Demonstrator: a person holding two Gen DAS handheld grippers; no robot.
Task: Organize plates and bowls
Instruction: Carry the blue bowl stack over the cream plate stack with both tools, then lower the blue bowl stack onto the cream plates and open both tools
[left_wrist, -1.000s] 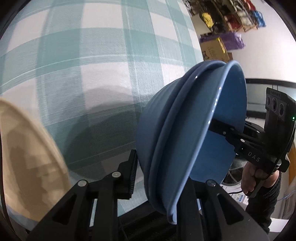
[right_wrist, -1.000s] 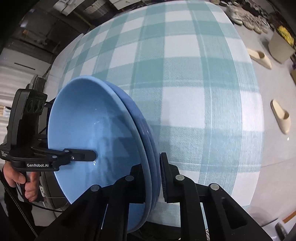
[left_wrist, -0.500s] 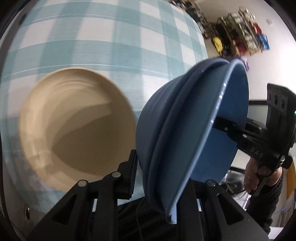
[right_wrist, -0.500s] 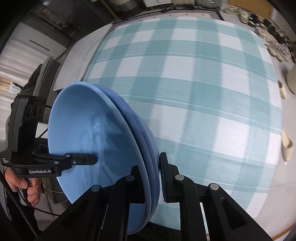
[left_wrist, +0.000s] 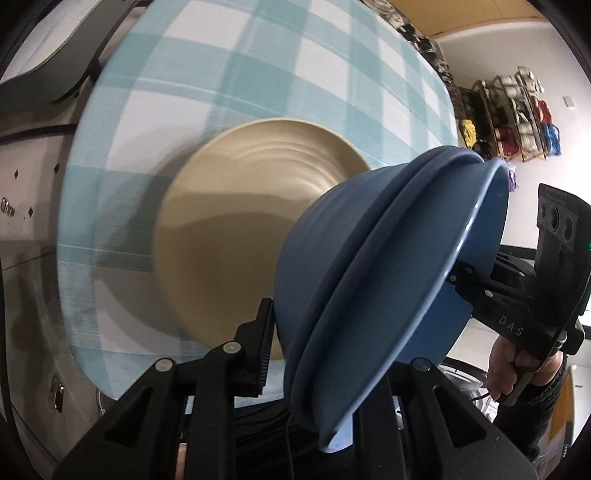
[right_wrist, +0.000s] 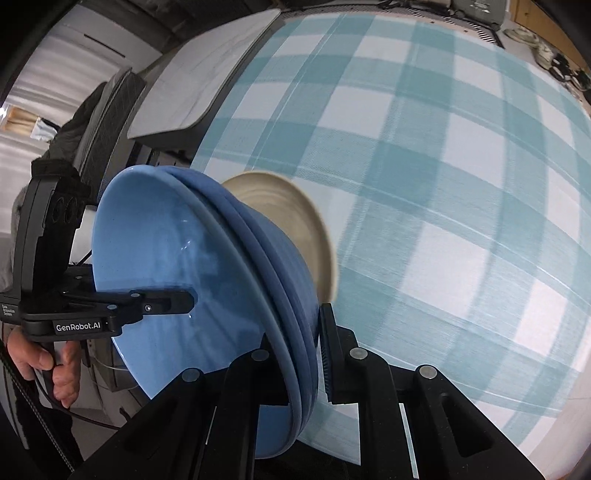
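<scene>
A stack of blue bowls (left_wrist: 373, 280) hangs in the air, tilted on edge, held from both sides. My left gripper (left_wrist: 314, 354) is shut on its near rim. My right gripper (right_wrist: 295, 347) is shut on the opposite rim of the same stack (right_wrist: 177, 258). Each gripper shows in the other's view: the right one (left_wrist: 517, 295) inside the bowl, the left one (right_wrist: 110, 306) likewise. A beige plate (left_wrist: 240, 221) lies on the checked tablecloth (left_wrist: 258, 66) just beyond the stack. In the right wrist view the beige plate (right_wrist: 295, 214) is partly hidden behind the bowls.
The teal and white checked cloth (right_wrist: 443, 166) covers the table. A grey chair back (right_wrist: 199, 81) stands at the table's far edge. Shelves with coloured items (left_wrist: 517, 110) stand against the wall. The tablecloth edge (left_wrist: 74, 258) runs on the left.
Both grippers have carried the blue stack across the table. The beige plate has come fully into the left view and now appears in the right view behind the bowls.
</scene>
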